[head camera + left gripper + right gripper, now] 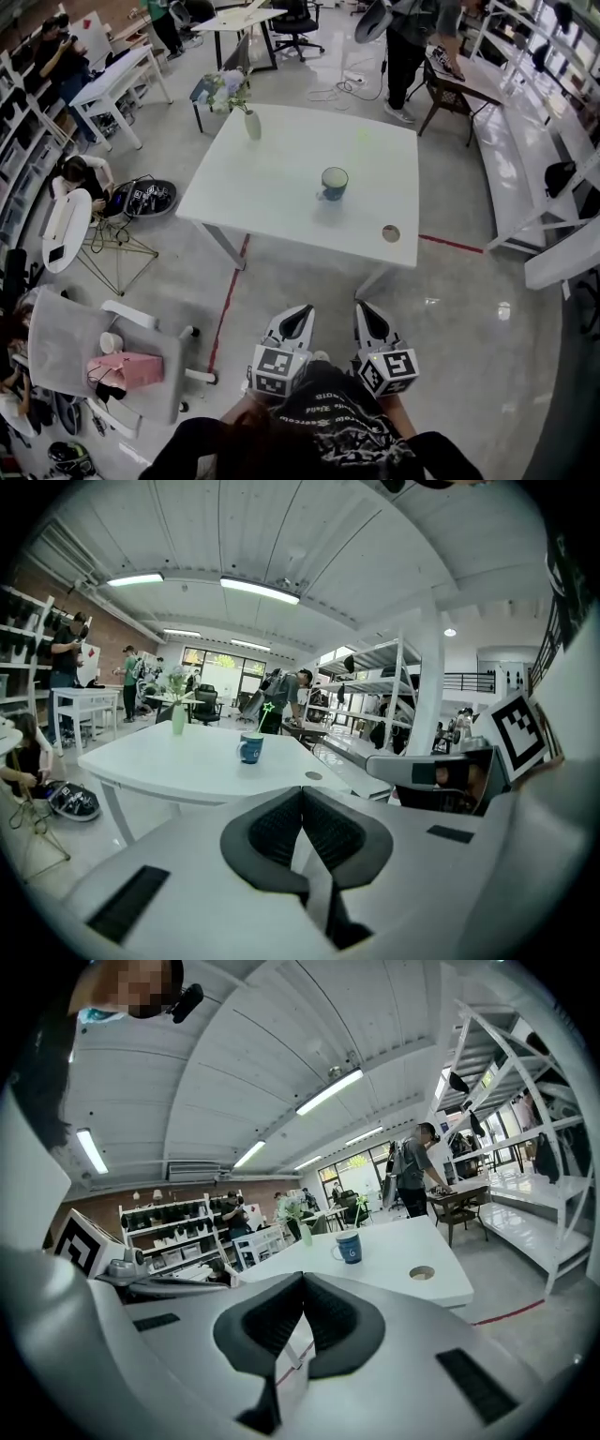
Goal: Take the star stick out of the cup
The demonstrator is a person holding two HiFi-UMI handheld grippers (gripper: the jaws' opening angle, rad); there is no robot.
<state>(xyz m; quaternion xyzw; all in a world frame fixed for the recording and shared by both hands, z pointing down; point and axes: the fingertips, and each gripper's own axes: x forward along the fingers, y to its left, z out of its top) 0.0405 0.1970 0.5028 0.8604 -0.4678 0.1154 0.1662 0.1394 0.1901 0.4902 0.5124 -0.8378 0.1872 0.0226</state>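
My left gripper (pixel 298 321), right gripper (pixel 374 323): fingers clenched, empty, short of bench (pixel 281 192) near edge. One cup (pixel 333 183), star stick (pixel 265 709) inside: mid-bench.

A white counter (pixel 281 178) carries a blue cup (pixel 333 183) near its middle, a vase (pixel 252 125) far left and a round hole (pixel 391 233) near right.

The thin green star-topped stick (pixel 266 708) shows only as a faint outline in the left gripper view, its lower end hidden inside the blue ceramic cup (pixel 250 748). In the head view, a standing person in dark clothes (pixel 410 42) is cut off by the top edge.
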